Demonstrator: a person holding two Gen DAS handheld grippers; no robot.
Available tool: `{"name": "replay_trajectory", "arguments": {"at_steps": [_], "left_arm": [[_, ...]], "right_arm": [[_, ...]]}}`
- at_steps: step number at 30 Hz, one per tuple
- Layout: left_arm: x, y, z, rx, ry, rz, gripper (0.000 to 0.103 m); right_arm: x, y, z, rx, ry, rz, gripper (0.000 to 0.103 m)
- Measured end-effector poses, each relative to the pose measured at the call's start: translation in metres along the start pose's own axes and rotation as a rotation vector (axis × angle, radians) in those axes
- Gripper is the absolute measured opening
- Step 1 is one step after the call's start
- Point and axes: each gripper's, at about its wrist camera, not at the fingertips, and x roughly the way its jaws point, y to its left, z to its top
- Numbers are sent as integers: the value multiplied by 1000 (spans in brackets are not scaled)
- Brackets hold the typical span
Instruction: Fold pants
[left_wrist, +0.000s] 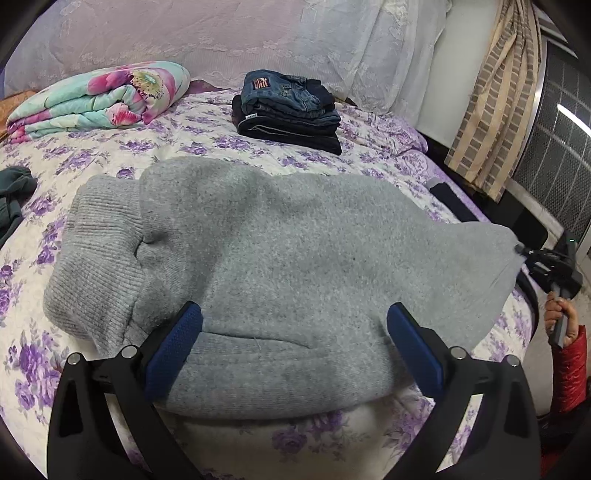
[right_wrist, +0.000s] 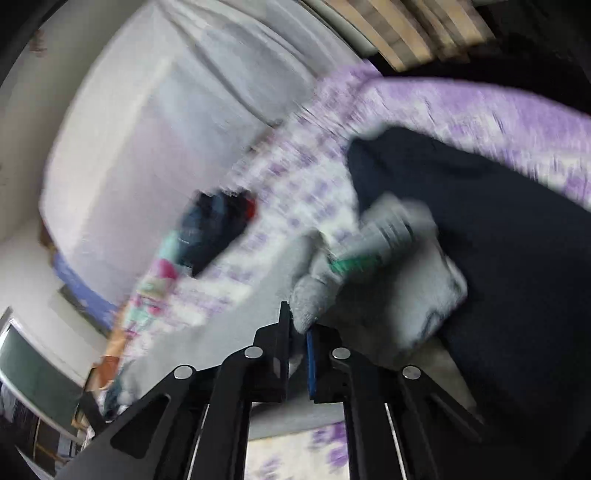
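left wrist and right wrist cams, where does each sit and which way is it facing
Left wrist: on the left tongs, looking across the bed over grey sweatpants; open blue pads straddle the near fold.
Right wrist: on the right tongs, tilted and blurred, shut on a corner of the grey sweatpants.
Shared: the sweatpants, the folded jeans stack, the floral sheet.

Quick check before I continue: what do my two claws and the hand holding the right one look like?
Left claw: black angular linkage arms with silver pivot pins and textured blue pads. Right claw: same black frame, silver pins, a blue pad edge showing. The right hand is bare, with a shiny red quilted sleeve.
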Motion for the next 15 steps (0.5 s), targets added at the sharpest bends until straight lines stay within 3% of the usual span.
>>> {"name": "replay_trajectory", "arguments": {"at_steps": [2, 4, 5, 6, 7, 10, 11, 13, 15], "left_arm": [[-1, 3, 0, -17, -6, -19, 98], [-1, 3, 0, -20, -8, -25, 98], [-1, 3, 0, -17, -6, -21, 98], [0, 1, 0, -9, -2, -13, 98], [0, 0, 0, -2, 1, -7, 98], [1, -3, -1, 17, 8, 4, 98], [0, -3, -1, 17, 5, 5, 98], [-6, -4, -1, 6, -16, 12, 98], [-13, -9, 0, 1, -41, 10, 98]], "right_arm": [[-8, -2, 4, -3, 23, -10, 7], [11, -19, -5, -8, 125, -126, 10], [21, -31, -12, 4, 165, -173, 17], [24, -40, -17, 17, 176, -159, 16], [16, -42, -19, 30, 147, -125, 17], [-13, -37, -19, 70, 44, -114, 34], [-27, -28, -19, 30, -22, -156, 39], [-41, -5, -17, -87, -100, -233, 39], [-41, 28, -16, -227, -130, -242, 39]]}}
